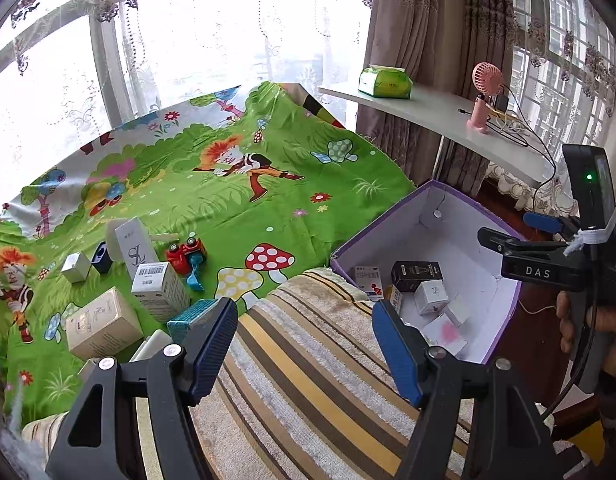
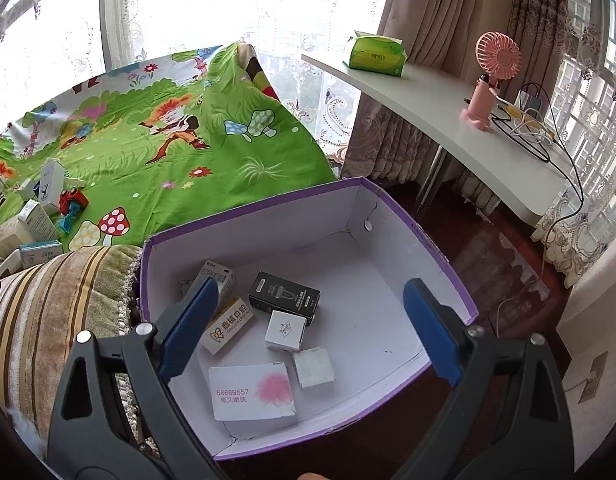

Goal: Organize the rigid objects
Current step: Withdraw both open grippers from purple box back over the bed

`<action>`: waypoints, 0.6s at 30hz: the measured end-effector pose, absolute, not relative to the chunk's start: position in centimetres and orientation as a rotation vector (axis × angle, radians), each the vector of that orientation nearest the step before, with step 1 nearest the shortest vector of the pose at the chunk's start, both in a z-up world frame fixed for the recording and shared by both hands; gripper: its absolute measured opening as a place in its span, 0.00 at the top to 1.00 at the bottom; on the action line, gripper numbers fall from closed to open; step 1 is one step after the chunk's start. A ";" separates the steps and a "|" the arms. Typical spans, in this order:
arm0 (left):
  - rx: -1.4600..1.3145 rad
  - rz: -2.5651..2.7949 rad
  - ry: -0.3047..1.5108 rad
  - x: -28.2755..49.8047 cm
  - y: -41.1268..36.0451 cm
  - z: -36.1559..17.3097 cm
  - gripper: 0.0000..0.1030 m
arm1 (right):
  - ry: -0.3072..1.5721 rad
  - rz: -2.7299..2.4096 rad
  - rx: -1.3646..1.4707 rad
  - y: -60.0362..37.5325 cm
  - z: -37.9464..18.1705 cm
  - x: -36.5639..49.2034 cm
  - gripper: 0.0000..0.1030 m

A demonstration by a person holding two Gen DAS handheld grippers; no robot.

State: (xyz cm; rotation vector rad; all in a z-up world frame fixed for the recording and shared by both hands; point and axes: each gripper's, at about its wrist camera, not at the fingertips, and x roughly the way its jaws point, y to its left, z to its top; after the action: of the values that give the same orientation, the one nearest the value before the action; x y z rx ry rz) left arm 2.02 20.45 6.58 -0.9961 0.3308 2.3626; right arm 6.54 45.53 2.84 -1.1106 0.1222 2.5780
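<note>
- Green cartoon-print sheet (image 1: 268,184) covers the bed, mushrooms and figures printed on it; a striped cushion (image 1: 308,360) lies at its near edge.
- White desk (image 2: 447,120) by the curtains, carrying a green tissue pack (image 2: 375,54), a pink handheld fan (image 2: 487,80) and tangled cables.
- Purple-walled cardboard box (image 2: 447,256), white inside, sits just beside the striped cushion, open top.
- Inside the purple-walled cardboard box: black carton (image 2: 284,296), white flat box with pink blotch (image 2: 252,392), tan-and-white dental carton (image 2: 228,326), small white cube box (image 2: 286,330), grey-topped small box (image 2: 313,366), one more carton partly hidden behind the gripper finger.
- Loose cartons on the sheet, left side: beige carton (image 1: 102,324), white barcode carton (image 1: 160,290), tall white upright carton (image 1: 134,246), teal box (image 1: 194,318), small white box (image 1: 76,266).
- Red toy vehicle (image 1: 186,256) lies near those cartons.
- Left gripper (image 1: 306,344) released, jaws wide apart, empty, over the cushion.
- Right gripper (image 2: 308,328) released, jaws spread, empty, above the box interior.
</note>
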 end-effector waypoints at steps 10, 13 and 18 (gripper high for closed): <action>-1.094 2.452 0.166 0.6 13.9 6.1 0.31 | 0.177 2.699 -1.160 43.4 2.8 6.2 0.08; -1.144 2.472 0.106 0.1 11.8 5.7 0.32 | 0.173 2.724 -1.164 42.6 2.9 6.0 0.08; -1.201 2.533 0.048 -0.4 8.9 5.3 0.32 | 0.197 2.759 -1.197 41.7 2.7 5.5 0.08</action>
State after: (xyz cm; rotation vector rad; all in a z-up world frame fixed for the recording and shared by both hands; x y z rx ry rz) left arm -0.43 8.85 5.30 -1.2013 0.0479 2.5332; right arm 5.46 41.69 2.72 -1.1971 0.1966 2.7587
